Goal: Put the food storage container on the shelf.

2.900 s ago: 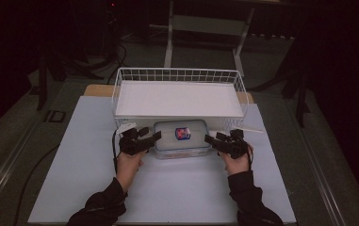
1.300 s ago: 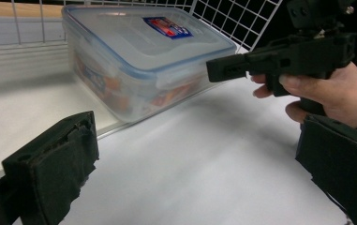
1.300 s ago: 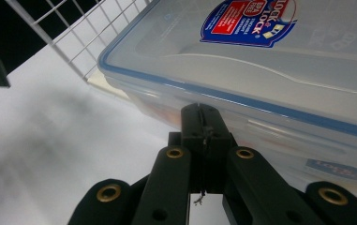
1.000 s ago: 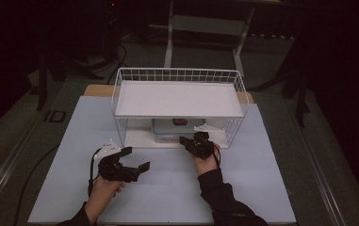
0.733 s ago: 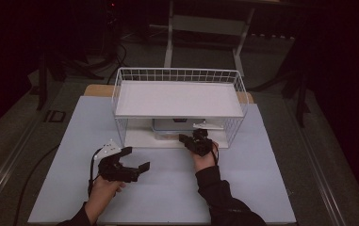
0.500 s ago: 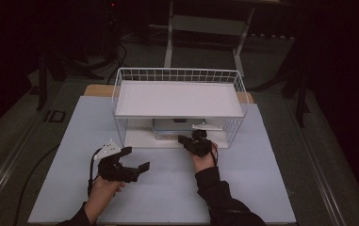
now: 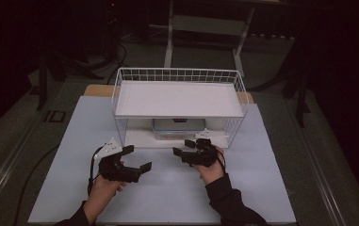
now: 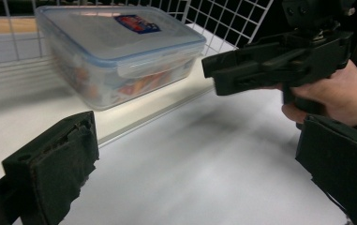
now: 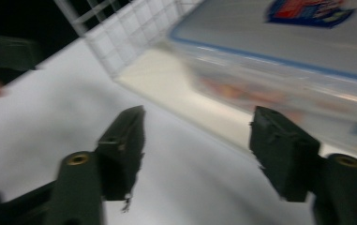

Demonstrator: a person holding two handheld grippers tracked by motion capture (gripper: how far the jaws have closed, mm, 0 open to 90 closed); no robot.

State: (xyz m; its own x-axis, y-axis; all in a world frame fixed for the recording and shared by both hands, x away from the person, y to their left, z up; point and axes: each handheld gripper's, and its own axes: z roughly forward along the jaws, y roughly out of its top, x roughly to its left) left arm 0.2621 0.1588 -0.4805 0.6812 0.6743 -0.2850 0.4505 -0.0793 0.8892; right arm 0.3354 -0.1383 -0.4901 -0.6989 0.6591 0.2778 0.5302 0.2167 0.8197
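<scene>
A clear plastic container [image 7: 178, 127] with a blue-rimmed lid and a sticker lies on the lower level of a white wire shelf rack [image 7: 177, 75], under its top panel. In the left gripper view the container [image 8: 120, 51] shows coloured contents. My right gripper [image 7: 183, 148] sits just in front of the rack. Its jaws have just been opening and stand apart with nothing between them, the container [image 9: 284, 47] a little beyond the right gripper [image 9: 204, 150]. My left gripper [image 7: 137, 157] rests open on the mat to the left, wide apart [image 8: 195, 178], facing the right gripper [image 8: 216, 75].
A white mat [image 7: 167, 197] covers the table in front of the rack. The rack's wire side walls [image 7: 237, 122] flank the lower level. Dark floor and a metal stand [image 7: 205, 23] lie behind the table.
The container has gone from the rack's front, held by both grippers, to deeper under the top panel. The right gripper has drawn back slightly and opened. The left gripper stays on the mat.
</scene>
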